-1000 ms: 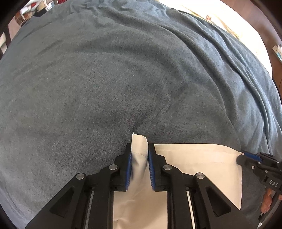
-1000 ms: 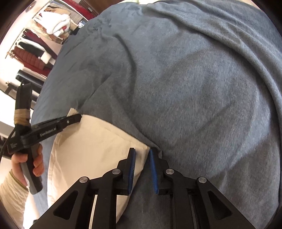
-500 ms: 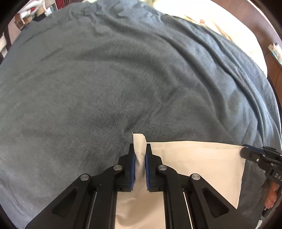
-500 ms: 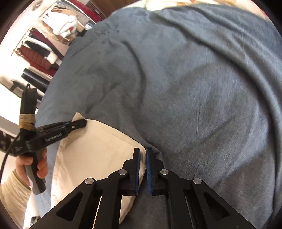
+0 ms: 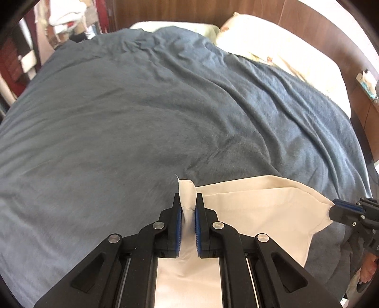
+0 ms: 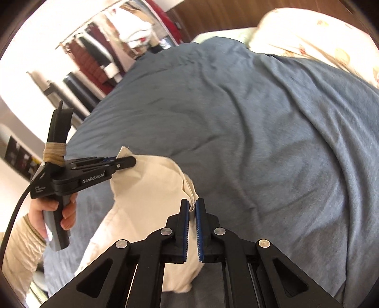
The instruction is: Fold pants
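Observation:
The cream pants hang lifted above the blue-grey blanket. My left gripper is shut on one corner of the pants hem, seen between its blue pads. My right gripper is shut on the other corner of the same edge. In the left wrist view the right gripper shows at the far right, pinching the cloth. In the right wrist view the left gripper shows at the left, held by a hand, with the pants sagging between the two.
The blanket covers a bed with cream pillows at the wooden headboard. A clothes rack stands beyond the far left side of the bed. A bedside shelf is at the right.
Both grippers closed on the pants' corners and lifted them off the blanket; the cloth now hangs between them instead of lying flat.

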Available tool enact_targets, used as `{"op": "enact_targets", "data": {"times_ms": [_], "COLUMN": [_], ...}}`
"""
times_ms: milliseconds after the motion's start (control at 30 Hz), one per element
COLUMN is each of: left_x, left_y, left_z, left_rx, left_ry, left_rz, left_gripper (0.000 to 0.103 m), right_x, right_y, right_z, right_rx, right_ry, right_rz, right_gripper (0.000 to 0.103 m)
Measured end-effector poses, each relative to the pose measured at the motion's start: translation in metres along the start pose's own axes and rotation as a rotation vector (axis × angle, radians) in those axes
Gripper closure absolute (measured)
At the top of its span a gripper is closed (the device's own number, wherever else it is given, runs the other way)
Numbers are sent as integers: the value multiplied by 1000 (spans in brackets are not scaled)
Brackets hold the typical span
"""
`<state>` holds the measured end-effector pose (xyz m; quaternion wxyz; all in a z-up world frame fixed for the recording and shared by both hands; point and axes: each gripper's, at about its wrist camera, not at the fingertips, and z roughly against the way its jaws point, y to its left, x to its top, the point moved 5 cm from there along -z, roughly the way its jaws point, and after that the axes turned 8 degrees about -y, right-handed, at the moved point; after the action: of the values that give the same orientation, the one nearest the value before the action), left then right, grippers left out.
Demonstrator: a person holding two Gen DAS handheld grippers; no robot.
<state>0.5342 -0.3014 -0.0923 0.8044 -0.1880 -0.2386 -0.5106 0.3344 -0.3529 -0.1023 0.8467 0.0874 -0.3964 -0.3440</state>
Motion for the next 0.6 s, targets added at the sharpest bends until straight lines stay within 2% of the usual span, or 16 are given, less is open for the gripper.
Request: {"op": "enact_targets", "data": {"times_ms": [333,600], "left_x": [-52,-94], "left_y": [36,54], "left_z": [82,133], "left_rx": [71,134], "left_ry": [-65,-111], "left_rz": [36,15], "left_gripper": [92,92], "right_x": [-27,-73], "right_y": [78,140], "right_z": [38,55], "right_rx": [110,230], "right_ry": [-27,41], "right_rz": [139,253], "right_gripper": [96,96]}}
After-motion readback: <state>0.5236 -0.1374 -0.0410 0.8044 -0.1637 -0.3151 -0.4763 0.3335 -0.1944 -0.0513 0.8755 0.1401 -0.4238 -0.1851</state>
